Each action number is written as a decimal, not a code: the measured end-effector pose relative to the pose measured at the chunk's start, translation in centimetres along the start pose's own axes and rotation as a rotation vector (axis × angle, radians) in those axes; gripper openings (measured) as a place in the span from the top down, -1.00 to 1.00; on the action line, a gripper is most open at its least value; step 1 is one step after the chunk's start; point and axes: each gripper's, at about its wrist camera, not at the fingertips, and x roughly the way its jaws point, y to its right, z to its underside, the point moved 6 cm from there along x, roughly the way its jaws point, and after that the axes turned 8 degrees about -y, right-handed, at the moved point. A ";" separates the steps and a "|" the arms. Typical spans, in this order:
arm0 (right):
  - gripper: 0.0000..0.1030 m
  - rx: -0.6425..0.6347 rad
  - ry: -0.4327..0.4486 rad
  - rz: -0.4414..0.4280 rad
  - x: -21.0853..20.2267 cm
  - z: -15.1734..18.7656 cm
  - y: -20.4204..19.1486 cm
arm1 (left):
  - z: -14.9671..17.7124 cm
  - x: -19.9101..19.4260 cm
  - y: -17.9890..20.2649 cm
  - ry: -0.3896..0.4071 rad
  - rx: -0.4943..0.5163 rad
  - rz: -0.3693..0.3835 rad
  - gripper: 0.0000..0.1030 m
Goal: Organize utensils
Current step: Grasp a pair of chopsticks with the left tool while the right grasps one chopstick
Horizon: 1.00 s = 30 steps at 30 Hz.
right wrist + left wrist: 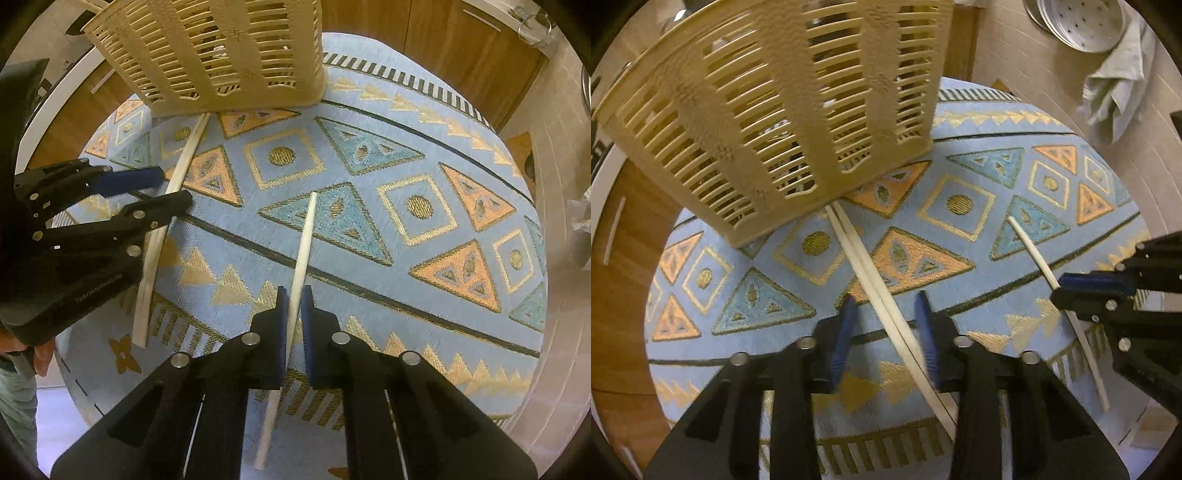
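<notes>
Two pale chopsticks (864, 266) lie side by side on the blue patterned tablecloth (960, 166), their far ends touching the foot of a beige slatted basket (775, 110). My left gripper (885, 299) straddles them near their middle. Its blue pads stand apart, open, with the right pad close against the pair. A single chopstick (306, 236) lies further right, and my right gripper (294, 291) is shut on it just past its middle. The right wrist view also shows the left gripper (173, 184) over the pair (151, 251) and the basket (221, 55) at the table's far edge.
A perforated metal pan (1078, 22) and a grey cloth (1119, 85) sit by the tiled wall at right. A glass (535, 22) stands on the wooden cabinets (461, 48) behind the table. A person's hand (44, 350) shows at the left.
</notes>
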 end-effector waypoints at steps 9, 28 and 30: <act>0.91 0.013 0.009 -0.028 -0.5 0.7 0.9 | 1.9 -0.8 -2.1 -0.013 -0.043 0.102 0.81; 0.89 0.022 -0.027 -0.046 -0.8 0.6 2.2 | 5.7 -1.5 -5.3 -0.084 -0.105 0.154 0.73; 0.89 0.019 -0.037 -0.045 -0.7 0.4 2.1 | 5.0 -1.2 -4.9 -0.096 -0.090 0.158 0.63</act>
